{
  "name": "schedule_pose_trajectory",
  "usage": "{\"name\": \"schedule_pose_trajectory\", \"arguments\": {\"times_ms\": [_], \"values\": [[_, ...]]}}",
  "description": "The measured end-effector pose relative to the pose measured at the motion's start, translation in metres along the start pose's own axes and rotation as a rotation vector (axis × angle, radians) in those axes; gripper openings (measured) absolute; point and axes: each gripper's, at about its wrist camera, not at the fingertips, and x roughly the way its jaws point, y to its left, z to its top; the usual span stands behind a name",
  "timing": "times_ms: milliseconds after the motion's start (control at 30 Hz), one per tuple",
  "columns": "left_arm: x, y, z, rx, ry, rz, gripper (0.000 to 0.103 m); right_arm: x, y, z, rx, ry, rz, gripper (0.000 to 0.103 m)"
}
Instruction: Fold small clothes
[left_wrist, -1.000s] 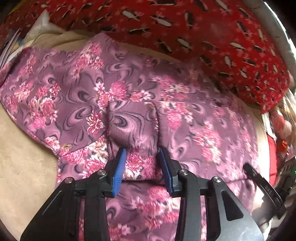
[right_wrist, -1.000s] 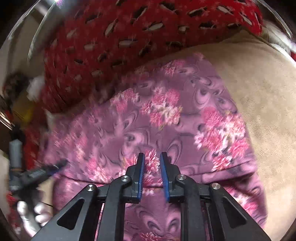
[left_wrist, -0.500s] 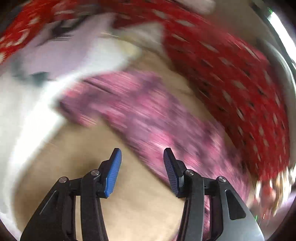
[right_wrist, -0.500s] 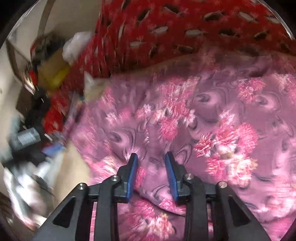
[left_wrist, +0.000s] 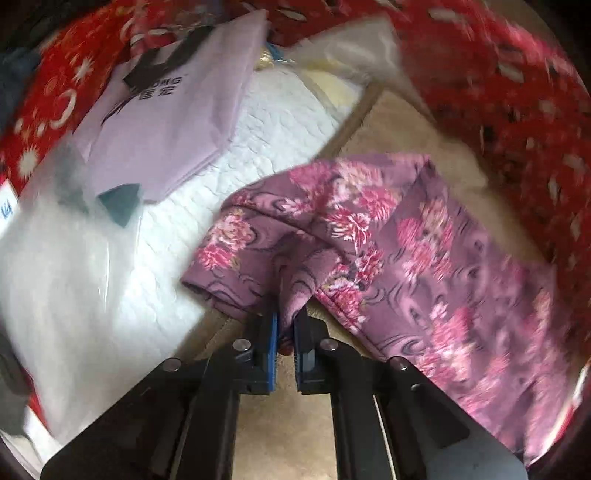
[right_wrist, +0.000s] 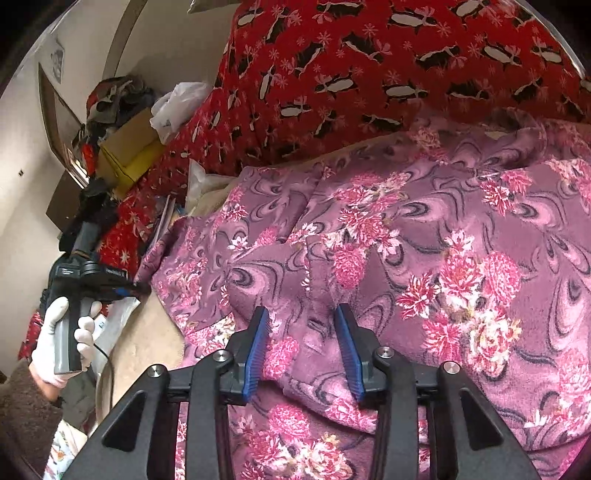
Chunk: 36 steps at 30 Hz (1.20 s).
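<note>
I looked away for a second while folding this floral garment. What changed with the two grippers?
The left gripper let go mid-garment, swung to the sleeve edge and shut on the floral garment. The right gripper, its jaws opening, straddles a fold. The garment stays on the beige cover.

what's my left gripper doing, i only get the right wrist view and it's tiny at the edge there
Observer: The left gripper has its fingers shut on a pinched hem of the purple floral fleece garment.
Operator: anything beside that hem
Observer: Yes, a white quilted pad; the garment's cuff end lies over its edge.
Operator: anything on the pad
Observer: A flat pale lilac bag with dark print lies on it.
</note>
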Motion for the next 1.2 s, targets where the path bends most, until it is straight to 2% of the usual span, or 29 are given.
{"name": "schedule_pose_trajectory", "arguments": {"times_ms": [67,200,367,433,533,667,733,800,867,900,1000,1067,1133,1167,1200], "values": [[-0.013,0.000,-0.001,-0.010,-0.006,-0.083,0.005,0.000,-0.001,0.000,0.006,-0.003,0.010,0.040],[-0.049,-0.020,-0.013,-0.021,0.042,-0.283,0.005,-0.002,-0.003,0.001,0.016,0.002,0.022,0.039],[-0.092,-0.090,-0.042,0.051,0.124,-0.485,0.005,-0.014,-0.003,0.011,0.027,0.088,0.021,0.039],[-0.102,-0.123,-0.056,0.083,0.154,-0.544,0.005,-0.031,-0.009,0.012,0.016,0.075,-0.003,0.039],[-0.108,-0.173,-0.078,0.128,0.199,-0.613,0.005,-0.064,-0.025,0.012,-0.041,0.035,-0.100,0.039],[-0.097,-0.234,-0.115,0.177,0.267,-0.675,0.005,-0.106,-0.063,0.009,-0.061,-0.022,-0.258,0.043],[-0.074,-0.259,-0.132,0.178,0.292,-0.664,0.005,-0.116,-0.089,0.003,-0.015,-0.027,-0.291,0.043],[-0.047,-0.275,-0.152,0.176,0.317,-0.612,0.005,-0.122,-0.109,-0.004,0.041,-0.062,-0.206,0.043],[-0.013,-0.285,-0.168,0.172,0.382,-0.532,0.005,-0.124,-0.118,-0.006,0.072,-0.091,-0.151,0.044],[-0.006,-0.286,-0.172,0.162,0.404,-0.530,0.005,-0.124,-0.120,-0.006,0.078,-0.093,-0.140,0.044],[-0.015,-0.277,-0.169,0.146,0.393,-0.596,0.005,-0.124,-0.125,-0.004,0.099,-0.094,-0.106,0.044],[-0.040,-0.257,-0.161,0.176,0.339,-0.655,0.007,-0.124,-0.129,0.000,0.123,-0.080,-0.091,0.044],[-0.061,-0.227,-0.148,0.172,0.249,-0.694,0.021,-0.125,-0.125,0.007,0.148,-0.061,-0.105,0.048],[-0.068,-0.209,-0.142,0.150,0.203,-0.693,0.037,-0.126,-0.117,0.012,0.158,-0.062,-0.089,0.050],[-0.071,-0.193,-0.137,0.123,0.159,-0.668,0.045,-0.126,-0.111,0.013,0.152,-0.065,-0.065,0.052]]}}
